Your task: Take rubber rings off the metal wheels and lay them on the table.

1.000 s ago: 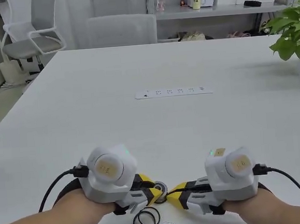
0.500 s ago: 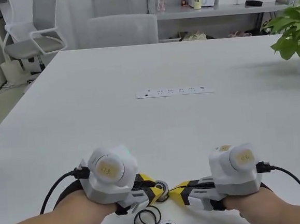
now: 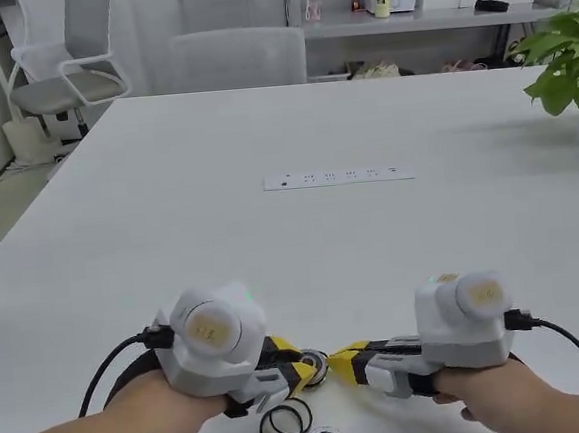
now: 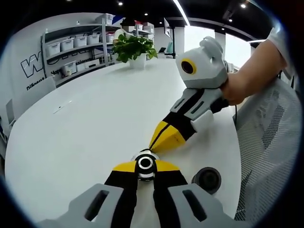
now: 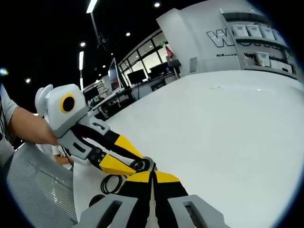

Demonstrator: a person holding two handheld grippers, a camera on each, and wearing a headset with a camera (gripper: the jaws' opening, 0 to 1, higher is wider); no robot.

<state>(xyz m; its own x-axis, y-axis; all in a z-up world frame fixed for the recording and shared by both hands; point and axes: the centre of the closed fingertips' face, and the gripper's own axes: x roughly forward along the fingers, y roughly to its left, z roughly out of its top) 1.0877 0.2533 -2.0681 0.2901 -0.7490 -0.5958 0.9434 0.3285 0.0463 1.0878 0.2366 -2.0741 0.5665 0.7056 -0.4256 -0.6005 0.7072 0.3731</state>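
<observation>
Left claw [image 4: 145, 167] narrow, its yellow tips clamped on a small metal wheel [image 4: 145, 162] with a pale hub; the left gripper view looks at it head-on. Right claw [image 4: 164, 138] points in from beyond the wheel, tips drawn together into one wedge that touches or nearly touches the wheel's far side. Whether a ring is pinched between them cannot be told. The right gripper view gives the reverse: its own jaws meet along a thin seam, with the wheel just ahead and left of them, held in the left claw. That view adds two loose black rubber rings [image 5: 111, 183] lying flat on the tabletop [image 5: 228, 123] beneath the left claw, one overlapping the other. The left gripper view adds a second wheel [image 4: 207, 178], dark, flat on the tabletop just right of the left claw. The head view sets it all together: rings and second wheel lie on the person's side of both claws, close to the near edge of the tabletop, so little room there. Beyond the claws the tabletop runs wide and bare to a white power strip [image 3: 338, 178], well apart. A potted plant [image 3: 564, 54] stands at the far right edge, and a mesh chair [image 4: 268, 142] is close by on the right claw's side.
</observation>
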